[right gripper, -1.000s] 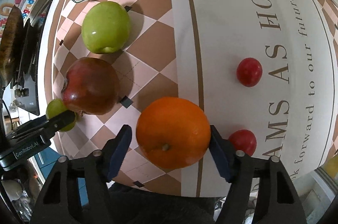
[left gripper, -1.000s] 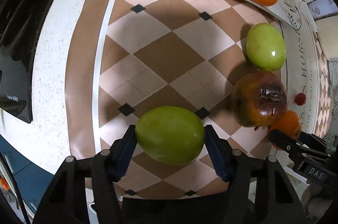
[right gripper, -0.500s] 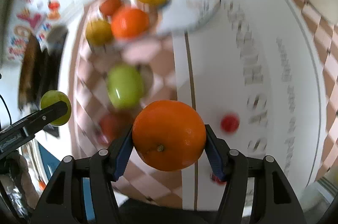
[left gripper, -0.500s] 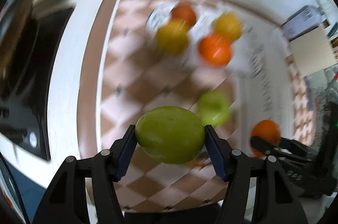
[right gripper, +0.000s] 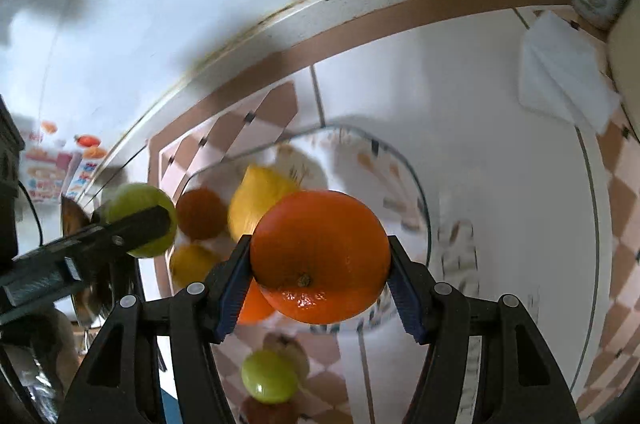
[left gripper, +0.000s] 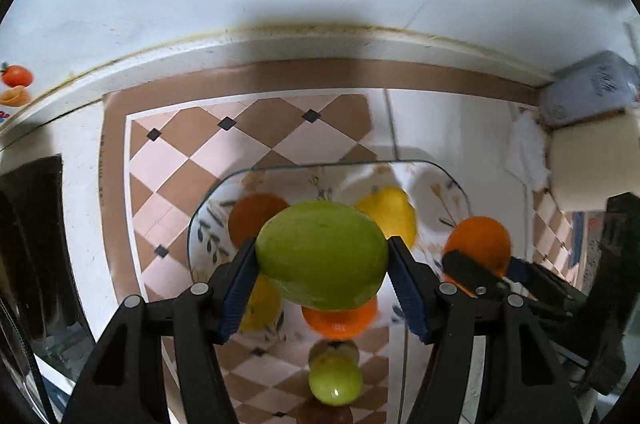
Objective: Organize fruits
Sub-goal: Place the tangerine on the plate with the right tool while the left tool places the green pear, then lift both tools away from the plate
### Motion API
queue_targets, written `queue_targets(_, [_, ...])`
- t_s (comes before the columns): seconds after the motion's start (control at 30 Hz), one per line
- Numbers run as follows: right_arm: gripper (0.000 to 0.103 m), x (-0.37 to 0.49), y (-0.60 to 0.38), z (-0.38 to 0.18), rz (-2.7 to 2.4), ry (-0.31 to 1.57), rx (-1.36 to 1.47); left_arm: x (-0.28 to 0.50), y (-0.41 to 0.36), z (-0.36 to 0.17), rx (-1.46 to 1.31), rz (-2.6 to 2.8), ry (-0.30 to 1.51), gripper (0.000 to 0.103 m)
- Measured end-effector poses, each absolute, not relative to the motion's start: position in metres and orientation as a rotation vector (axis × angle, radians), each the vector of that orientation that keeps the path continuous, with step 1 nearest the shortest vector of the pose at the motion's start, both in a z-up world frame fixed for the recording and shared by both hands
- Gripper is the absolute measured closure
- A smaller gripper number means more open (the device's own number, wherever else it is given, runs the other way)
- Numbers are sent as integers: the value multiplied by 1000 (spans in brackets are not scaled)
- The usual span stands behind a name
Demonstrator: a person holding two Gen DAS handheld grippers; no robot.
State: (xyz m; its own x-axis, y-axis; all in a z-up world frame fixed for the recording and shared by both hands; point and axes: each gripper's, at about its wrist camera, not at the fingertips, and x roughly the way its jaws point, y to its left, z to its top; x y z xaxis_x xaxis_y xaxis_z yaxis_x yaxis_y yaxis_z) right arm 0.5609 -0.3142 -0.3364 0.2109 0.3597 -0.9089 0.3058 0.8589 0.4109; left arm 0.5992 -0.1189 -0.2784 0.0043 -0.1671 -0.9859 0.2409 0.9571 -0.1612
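My left gripper (left gripper: 322, 260) is shut on a green fruit (left gripper: 322, 254) and holds it in the air above the patterned glass plate (left gripper: 448, 180). My right gripper (right gripper: 320, 260) is shut on an orange (right gripper: 320, 256), also raised over the plate (right gripper: 416, 192). The plate holds a yellow pear (left gripper: 390, 210), a dark orange fruit (left gripper: 250, 214), another yellow fruit (left gripper: 262, 308) and an orange (left gripper: 340, 322). A green apple (left gripper: 336, 380) lies on the counter in front of the plate, with a dark red apple (left gripper: 328, 414) just below it.
The white wall and counter backsplash (left gripper: 320, 42) run behind the plate. A folded white cloth (right gripper: 564, 68) and a grey box (left gripper: 588, 92) sit at the back right. A black stove (left gripper: 28, 244) is on the left.
Both grippers have risen from the counter with their fruit and moved forward over the plate. The view has tilted up toward the wall.
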Motion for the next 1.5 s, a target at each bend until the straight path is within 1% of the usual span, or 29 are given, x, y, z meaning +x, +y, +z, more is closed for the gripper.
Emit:
queue_targets(0.2, [36,590,-320,-361,39,1444,576,617,-123,-312,51,-293,1658,41])
queue_targets(0.23, [36,593,-320,-365,43,1460,573,617,-127,-310,77,-309,1641,41])
queue_targets(0.27, [35,595,-319,-370,44,1486,568,616,-130,-309,100,-308,1627,34])
queue_targets(0.3, [24,595,-319,-374,48,1501,573,616,-132,-308,107,-313,1616,16])
queue_targets(0.33, [17,595,-319,-376,48,1506,576,616,-132,-306,86,-316,1605,10])
queue_targets(0.37, [17,594,-318,-374,44,1497,565,617,-131,-304,74,-308,1593,6])
queue_targets(0.43, [9,592,-317,-369,35,1483,534,618,-129,-302,55,-304,1577,6])
queue_targets(0.47, [8,592,-317,-367,32,1476,528,617,-127,-302,51,-297,1573,6])
queue_targets(0.63, [8,586,-317,-354,10,1449,468,611,-119,-304,35,-271,1566,6])
queue_targets(0.9, [8,562,-304,-326,-69,1400,260,584,-96,-284,89,-184,1466,6])
queue_targets(1.17, [8,521,-286,-305,-77,1365,178,534,-57,-266,42,-111,1384,6])
queue_targets(1.5, [8,461,-258,-259,-80,1258,117,456,-35,-222,46,-104,1230,6])
